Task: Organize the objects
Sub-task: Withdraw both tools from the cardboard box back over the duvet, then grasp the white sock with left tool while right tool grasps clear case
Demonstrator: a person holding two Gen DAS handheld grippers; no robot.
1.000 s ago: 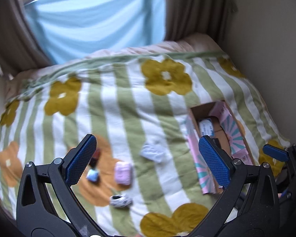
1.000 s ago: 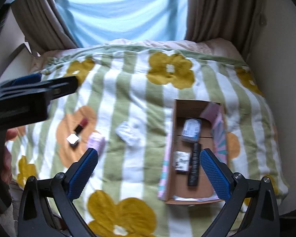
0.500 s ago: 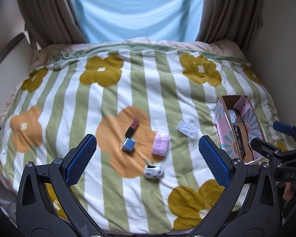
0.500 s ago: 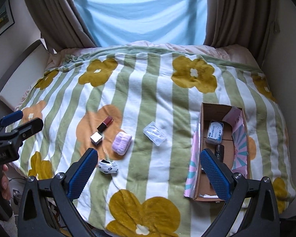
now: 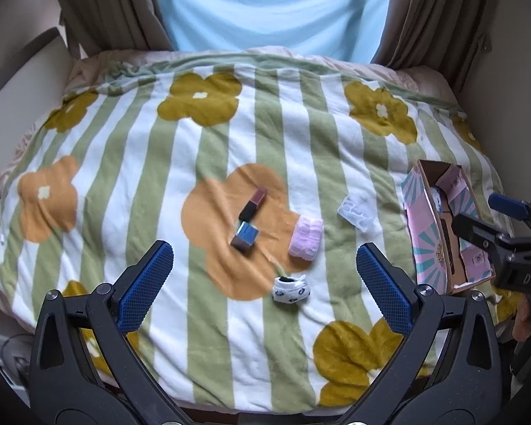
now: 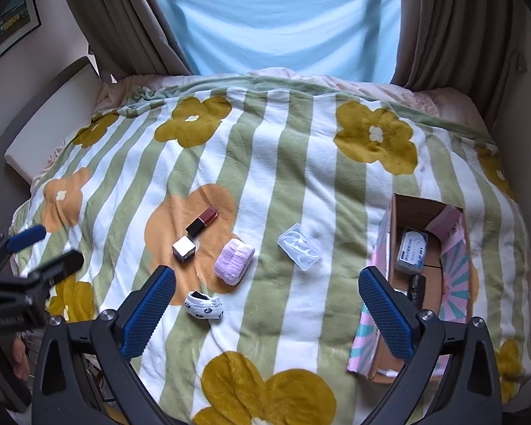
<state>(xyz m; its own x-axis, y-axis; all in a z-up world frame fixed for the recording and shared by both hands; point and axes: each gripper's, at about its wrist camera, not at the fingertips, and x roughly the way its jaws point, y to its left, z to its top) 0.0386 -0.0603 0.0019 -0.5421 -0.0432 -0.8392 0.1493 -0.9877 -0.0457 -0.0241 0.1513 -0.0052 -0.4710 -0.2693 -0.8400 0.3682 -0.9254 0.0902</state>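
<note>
five small things lie loose on the striped flower blanket (image 6: 283, 163) — we hold both claws (image 5: 262, 276) (image 6: 265, 304) spread and empty, since the pink cardboard box (image 6: 453, 248) awaits them.

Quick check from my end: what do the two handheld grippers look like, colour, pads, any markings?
Both match: the left gripper and right gripper are black plastic, each with two long angled fingers tipped by blue cross-hatched pads, plus silver screw heads at the joints. Seen from the left camera, the right gripper carries white lettering "DAS". No cables or sleeves show.
</note>
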